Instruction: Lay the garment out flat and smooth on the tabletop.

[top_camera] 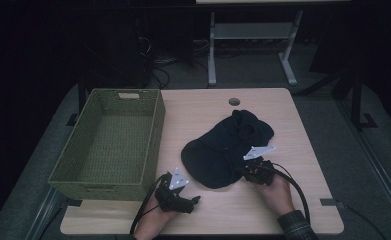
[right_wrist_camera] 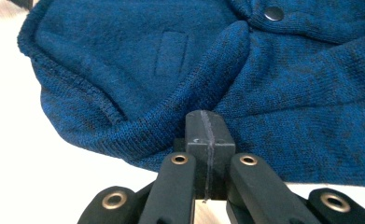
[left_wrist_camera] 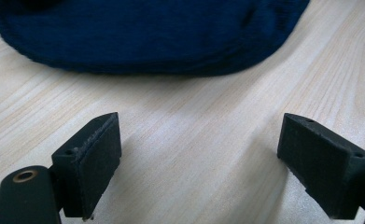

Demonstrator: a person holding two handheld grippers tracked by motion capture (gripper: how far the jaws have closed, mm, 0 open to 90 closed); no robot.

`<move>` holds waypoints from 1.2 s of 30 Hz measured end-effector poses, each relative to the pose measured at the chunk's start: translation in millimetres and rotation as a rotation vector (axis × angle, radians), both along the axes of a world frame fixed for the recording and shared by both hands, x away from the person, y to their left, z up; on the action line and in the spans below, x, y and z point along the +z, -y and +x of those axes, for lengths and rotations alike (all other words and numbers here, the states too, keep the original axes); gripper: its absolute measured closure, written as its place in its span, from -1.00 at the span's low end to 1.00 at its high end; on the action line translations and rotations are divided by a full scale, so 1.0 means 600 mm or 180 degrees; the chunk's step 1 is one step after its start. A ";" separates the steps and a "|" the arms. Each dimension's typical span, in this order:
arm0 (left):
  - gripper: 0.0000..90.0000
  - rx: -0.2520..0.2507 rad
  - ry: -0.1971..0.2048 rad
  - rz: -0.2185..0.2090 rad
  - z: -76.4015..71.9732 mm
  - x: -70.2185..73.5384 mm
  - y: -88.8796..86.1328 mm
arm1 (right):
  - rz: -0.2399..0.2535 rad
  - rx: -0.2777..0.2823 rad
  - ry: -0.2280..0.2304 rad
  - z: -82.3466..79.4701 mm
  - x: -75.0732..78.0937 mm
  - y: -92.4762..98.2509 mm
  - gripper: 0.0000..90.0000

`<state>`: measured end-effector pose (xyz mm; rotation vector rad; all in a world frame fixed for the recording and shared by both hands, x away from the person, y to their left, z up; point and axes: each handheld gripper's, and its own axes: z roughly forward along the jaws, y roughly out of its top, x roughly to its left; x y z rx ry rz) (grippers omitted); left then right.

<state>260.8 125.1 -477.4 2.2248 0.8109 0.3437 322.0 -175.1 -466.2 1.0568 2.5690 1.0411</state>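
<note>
With the right tool closed, empty, at the knit cap's edge, open it before pinching; the left tool gapes empty.

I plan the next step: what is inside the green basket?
The green basket shows its bare woven floor in the high view, with nothing lying on it. Its near wall covers the strip of floor directly behind it.

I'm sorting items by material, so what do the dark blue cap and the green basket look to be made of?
The cap looks like knitted fabric, perhaps wool or acrylic: ribbed stitches, a fuzzy matte surface, a stitched edge and a shiny dark snap button. The basket looks woven, maybe dyed rattan, paper cord or plastic wicker: a regular weave on its walls and floor, in matte olive green.
</note>
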 end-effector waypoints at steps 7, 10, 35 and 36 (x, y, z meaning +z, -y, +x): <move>-0.71 0.0005 0.0000 0.0004 0.000 0.000 0.000 | -0.0041 -0.0097 -0.0033 -0.023 0.002 0.041 1.00; -0.71 0.0022 0.0002 0.0004 -0.001 0.000 0.000 | -0.0029 -0.0147 -0.0100 -0.032 0.003 0.063 1.00; 0.30 -0.0188 -0.0275 -0.0316 0.039 0.064 0.034 | 0.0116 -0.0362 0.0097 -0.070 0.030 0.162 1.00; 0.45 -0.0177 -0.0267 -0.0337 0.045 0.069 0.038 | 0.0137 -0.0369 0.0111 -0.069 0.031 0.162 1.00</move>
